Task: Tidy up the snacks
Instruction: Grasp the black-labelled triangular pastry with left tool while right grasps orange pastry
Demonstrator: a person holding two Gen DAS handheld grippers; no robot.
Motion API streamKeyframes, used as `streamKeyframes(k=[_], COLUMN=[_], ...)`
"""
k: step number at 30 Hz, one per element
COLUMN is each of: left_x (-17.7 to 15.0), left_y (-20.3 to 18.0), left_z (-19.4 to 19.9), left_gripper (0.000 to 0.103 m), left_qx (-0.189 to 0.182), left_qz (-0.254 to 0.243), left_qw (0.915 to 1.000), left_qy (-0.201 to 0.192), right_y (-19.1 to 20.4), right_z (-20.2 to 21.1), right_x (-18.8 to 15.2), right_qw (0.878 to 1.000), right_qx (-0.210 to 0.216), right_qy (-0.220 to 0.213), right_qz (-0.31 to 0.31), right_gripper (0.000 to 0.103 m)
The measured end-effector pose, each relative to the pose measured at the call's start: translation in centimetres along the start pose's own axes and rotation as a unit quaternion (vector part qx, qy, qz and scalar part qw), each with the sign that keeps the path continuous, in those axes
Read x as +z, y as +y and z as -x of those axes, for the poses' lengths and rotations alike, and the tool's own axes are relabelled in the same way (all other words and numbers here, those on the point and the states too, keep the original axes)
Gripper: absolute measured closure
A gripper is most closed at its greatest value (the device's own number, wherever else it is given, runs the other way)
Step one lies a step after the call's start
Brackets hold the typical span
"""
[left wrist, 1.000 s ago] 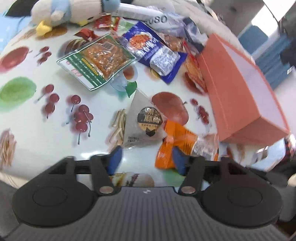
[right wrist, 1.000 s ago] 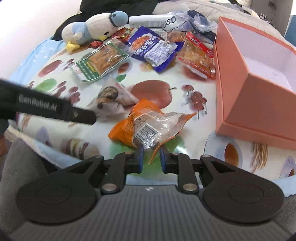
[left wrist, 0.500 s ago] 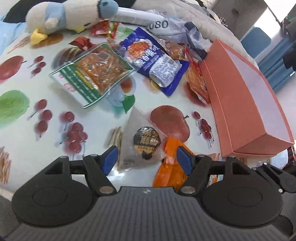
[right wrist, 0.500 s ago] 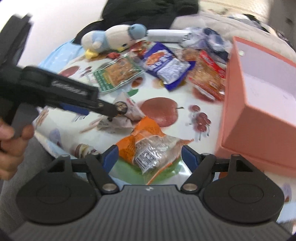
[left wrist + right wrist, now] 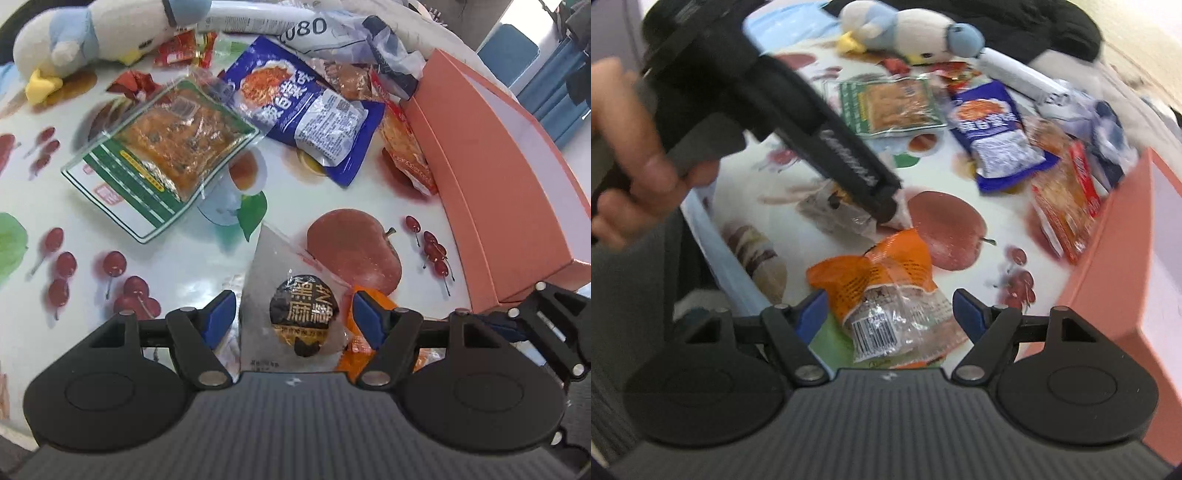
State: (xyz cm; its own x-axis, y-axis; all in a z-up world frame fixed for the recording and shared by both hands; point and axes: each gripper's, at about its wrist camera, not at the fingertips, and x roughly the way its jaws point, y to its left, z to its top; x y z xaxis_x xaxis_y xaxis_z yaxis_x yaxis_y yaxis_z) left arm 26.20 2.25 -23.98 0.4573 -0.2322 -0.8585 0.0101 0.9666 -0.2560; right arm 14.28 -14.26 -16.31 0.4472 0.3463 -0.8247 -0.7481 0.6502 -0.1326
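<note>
My left gripper (image 5: pixel 293 315) is open, its blue pads on either side of a grey triangular sesame snack packet (image 5: pixel 291 299) lying on the fruit-print tablecloth (image 5: pixel 177 258). My right gripper (image 5: pixel 890 314) is open around an orange and clear snack bag (image 5: pixel 882 295), which also shows in the left wrist view (image 5: pixel 373 295). The left gripper's body (image 5: pixel 827 147) crosses the right wrist view above the grey packet (image 5: pixel 842 218). An open salmon box (image 5: pixel 509 177) stands at the right.
Farther back lie a green packet (image 5: pixel 166 155), a blue packet (image 5: pixel 306 110), a red-orange packet (image 5: pixel 402 147) against the box, small red wrappers (image 5: pixel 181 51), a white tube (image 5: pixel 266 22) and a plush bird (image 5: pixel 92 37). The table edge runs close below both grippers.
The right gripper opened, letting go of the orange bag, and swung left. The left gripper moved forward and now straddles the grey triangular packet.
</note>
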Motion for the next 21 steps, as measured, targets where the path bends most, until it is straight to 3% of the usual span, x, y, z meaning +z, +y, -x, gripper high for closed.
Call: streamKeyframes(k=[7, 9, 13, 21], left_x=[-0.2, -0.1, 0.3, 0.8], left_y=[-0.5, -0.8, -0.6, -1.5], left_z=[-1.0, -1.1, -0.7, 3.8], left_gripper=[0.032, 0.037, 0.050, 0.051], left_qx=[0.004, 0.011, 0.012, 0.026], left_qz=[-0.027, -0.036, -0.015, 0.017], left_qw=[0.9996, 0.9993, 0.9997, 0.9995], left_qy=[0.003, 0.002, 0.013, -0.007], right_y=[0.0, -0.1, -0.5, -2.3], right_z=[-1.8, -2.0, -1.7, 1.2], right_x=[0.3, 0.3, 0.3, -0.2], right_qw=[1.000, 0.999, 1.000, 0.996], right_qx=[0.003, 0.006, 0.006, -0.006], right_qy=[0.023, 0.029, 0.030, 0.011], right_qz=[0.020, 0.014, -0.005, -0.093], right_gripper=[0.029, 0.037, 0.043, 0.048])
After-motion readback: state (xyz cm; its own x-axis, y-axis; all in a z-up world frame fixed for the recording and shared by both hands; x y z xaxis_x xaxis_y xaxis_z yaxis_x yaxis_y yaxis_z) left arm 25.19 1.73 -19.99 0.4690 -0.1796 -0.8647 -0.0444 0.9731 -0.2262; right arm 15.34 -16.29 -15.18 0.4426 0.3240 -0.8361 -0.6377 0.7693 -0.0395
